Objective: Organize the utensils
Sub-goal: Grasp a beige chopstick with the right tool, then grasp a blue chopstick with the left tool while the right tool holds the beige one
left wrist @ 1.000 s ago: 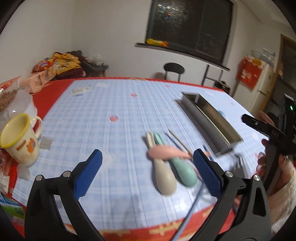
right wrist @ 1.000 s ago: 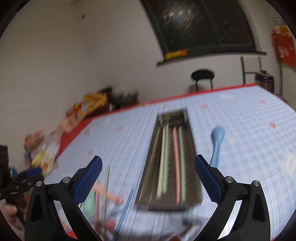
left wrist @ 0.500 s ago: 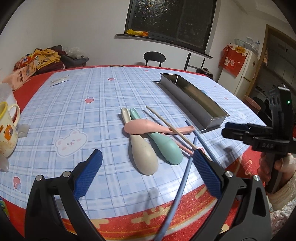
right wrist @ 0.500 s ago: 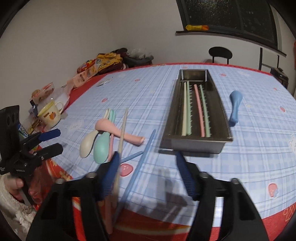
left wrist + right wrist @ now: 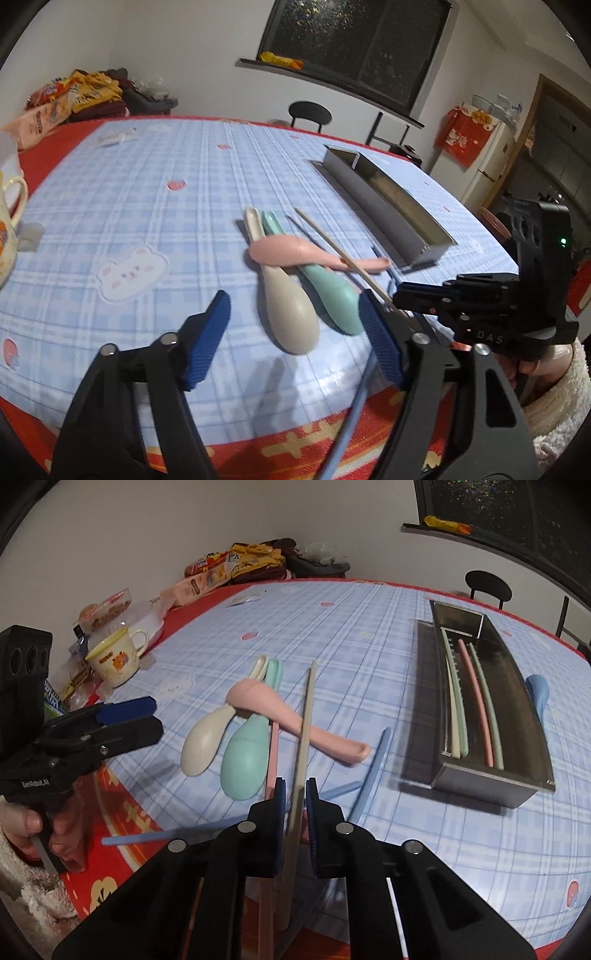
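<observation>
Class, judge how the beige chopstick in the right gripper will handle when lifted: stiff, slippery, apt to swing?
The beige chopstick looks straight, so probably stiff. The right gripper pinches it near one end, so it may pivot. Its smooth surface could slip between the fingers.

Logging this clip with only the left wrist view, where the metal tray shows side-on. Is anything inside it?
Observer: Yes, the metal tray holds four chopsticks lying lengthwise.
Reviewer: Anything hidden behind it?
Observer: A blue spoon lies just beyond its far wall.
Reviewer: Is the right gripper actually closed on something?
Observer: The right gripper is shut on a beige chopstick.
</observation>
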`<state>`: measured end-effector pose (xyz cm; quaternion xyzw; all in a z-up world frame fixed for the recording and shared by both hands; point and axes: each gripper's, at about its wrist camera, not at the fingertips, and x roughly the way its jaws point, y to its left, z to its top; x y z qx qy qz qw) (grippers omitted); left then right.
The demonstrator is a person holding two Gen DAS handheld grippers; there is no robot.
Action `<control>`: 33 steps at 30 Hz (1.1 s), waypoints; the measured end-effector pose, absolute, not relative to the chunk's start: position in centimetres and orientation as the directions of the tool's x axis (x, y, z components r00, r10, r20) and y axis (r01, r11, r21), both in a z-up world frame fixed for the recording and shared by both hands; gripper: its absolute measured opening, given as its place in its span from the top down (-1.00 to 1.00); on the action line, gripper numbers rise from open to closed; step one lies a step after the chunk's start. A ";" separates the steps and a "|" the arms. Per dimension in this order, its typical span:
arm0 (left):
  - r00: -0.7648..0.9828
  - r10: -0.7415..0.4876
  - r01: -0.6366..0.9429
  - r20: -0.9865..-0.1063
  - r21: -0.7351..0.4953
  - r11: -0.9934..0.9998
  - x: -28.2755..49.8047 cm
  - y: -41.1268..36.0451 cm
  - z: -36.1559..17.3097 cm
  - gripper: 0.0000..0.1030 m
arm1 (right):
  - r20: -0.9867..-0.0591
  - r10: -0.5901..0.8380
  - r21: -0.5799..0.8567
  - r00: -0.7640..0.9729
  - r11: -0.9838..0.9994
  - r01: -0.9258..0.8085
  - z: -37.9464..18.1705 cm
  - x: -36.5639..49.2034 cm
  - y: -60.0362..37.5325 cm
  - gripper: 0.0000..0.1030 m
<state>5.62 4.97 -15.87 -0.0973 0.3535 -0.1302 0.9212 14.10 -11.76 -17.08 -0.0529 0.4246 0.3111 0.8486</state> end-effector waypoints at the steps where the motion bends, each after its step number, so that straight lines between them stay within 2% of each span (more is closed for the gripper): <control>1: 0.722 -0.308 0.185 -0.620 -0.255 0.949 5.5 4.6 -15.7 -0.31 | -0.760 0.480 0.181 0.437 0.803 -0.568 -17.4 14.2 -11.8 0.78; 8: 0.705 -0.301 0.251 -0.642 -0.172 0.953 5.3 2.5 -15.9 -0.32 | -0.768 0.458 0.148 0.447 0.806 -0.573 -17.5 14.1 -11.2 0.78; 19: 0.668 -0.360 0.223 -0.651 -0.286 0.932 6.0 4.0 -16.7 -0.31 | -0.764 0.472 0.161 0.440 0.800 -0.578 -17.6 14.4 -11.2 0.78; 33: 0.659 -0.344 0.240 -0.669 -0.247 0.939 6.0 3.1 -16.9 -0.26 | -0.761 0.495 0.199 0.420 0.794 -0.575 -17.7 14.4 -11.6 0.78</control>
